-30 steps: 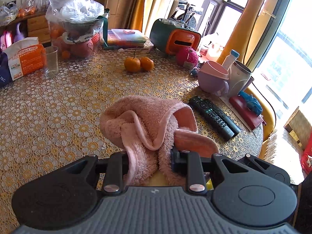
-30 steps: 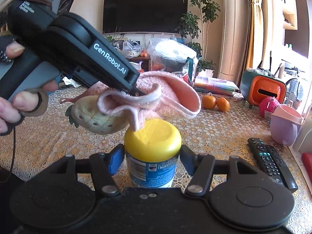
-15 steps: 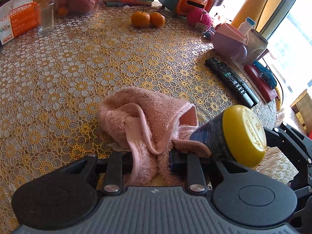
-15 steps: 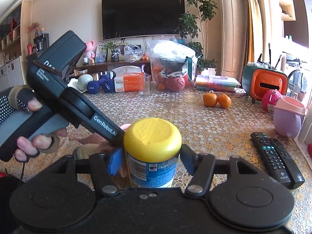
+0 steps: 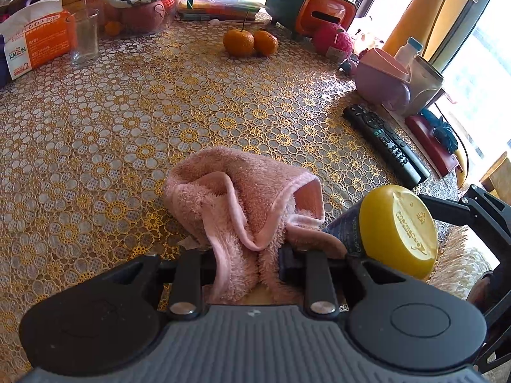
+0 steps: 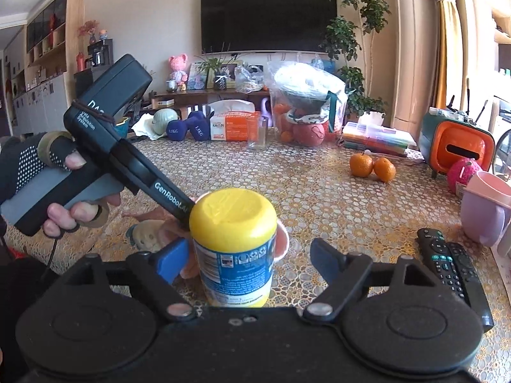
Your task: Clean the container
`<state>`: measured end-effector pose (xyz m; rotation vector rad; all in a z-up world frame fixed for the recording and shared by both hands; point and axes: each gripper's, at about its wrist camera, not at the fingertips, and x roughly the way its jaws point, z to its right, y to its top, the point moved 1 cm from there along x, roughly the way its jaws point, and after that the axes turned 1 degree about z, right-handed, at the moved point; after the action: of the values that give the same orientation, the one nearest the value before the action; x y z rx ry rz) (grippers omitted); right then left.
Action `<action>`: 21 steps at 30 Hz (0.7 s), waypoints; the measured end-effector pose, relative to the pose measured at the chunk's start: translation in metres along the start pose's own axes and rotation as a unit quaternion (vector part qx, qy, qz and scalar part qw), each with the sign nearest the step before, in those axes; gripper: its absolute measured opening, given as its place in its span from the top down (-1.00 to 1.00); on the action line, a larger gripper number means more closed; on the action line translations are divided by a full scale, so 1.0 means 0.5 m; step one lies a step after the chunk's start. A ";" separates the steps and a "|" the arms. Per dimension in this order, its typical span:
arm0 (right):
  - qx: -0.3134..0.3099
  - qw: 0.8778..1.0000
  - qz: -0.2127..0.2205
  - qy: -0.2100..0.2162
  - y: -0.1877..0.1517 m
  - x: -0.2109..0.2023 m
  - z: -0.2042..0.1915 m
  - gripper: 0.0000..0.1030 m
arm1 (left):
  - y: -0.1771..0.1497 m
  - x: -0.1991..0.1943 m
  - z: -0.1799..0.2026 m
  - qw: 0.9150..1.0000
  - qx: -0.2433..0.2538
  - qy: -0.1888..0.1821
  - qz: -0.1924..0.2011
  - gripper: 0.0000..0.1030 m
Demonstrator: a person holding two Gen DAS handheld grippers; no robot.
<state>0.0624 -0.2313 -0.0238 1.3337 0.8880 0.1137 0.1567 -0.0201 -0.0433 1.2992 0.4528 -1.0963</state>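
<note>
A container with a yellow lid (image 6: pixel 233 214) and a blue-and-white label stands upright between the fingers of my right gripper (image 6: pixel 249 255). That gripper is open, and a gap shows between the right pad (image 6: pixel 325 257) and the container wall. My left gripper (image 5: pixel 246 252) is shut on a pink towel (image 5: pixel 242 191) that bunches out ahead of its fingers. The towel hangs low over the table, just left of the container (image 5: pixel 396 229). In the right wrist view the left gripper's tip and most of the towel are hidden behind the lid. A gloved hand (image 6: pixel 32 166) holds the left gripper.
The table carries a gold lace cloth (image 5: pixel 127 111). Two black remotes (image 6: pixel 453 265) lie to the right, with a lilac cup (image 6: pixel 485 210) behind them. Two oranges (image 6: pixel 372 166), a drinking glass (image 5: pixel 84 38), a tissue pack (image 5: pixel 35 38) and a bagged fruit bowl (image 6: pixel 306 105) sit farther back.
The left gripper with the towel came down from over the lid to table height beside the container. The right gripper's fingers spread apart and no longer clamp the container.
</note>
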 end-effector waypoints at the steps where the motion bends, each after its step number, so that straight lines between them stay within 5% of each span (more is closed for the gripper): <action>1: -0.010 1.000 -0.005 0.008 -0.001 0.001 0.002 -0.61 | 0.000 -0.003 -0.002 1.000 -0.002 0.000 0.002 0.50; 10: -0.133 0.985 -0.071 0.086 -0.006 0.058 0.007 -0.42 | 0.001 -0.018 -0.005 1.000 -0.002 0.003 0.009 0.50; 21: -0.126 0.983 -0.078 0.104 -0.008 0.097 0.001 -0.20 | -0.001 -0.020 0.018 1.000 0.009 0.005 0.014 0.50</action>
<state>0.0940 -0.2060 -0.0513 1.0245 1.1137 0.2388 0.1493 -0.0242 -0.0330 1.3242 0.4310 -1.0732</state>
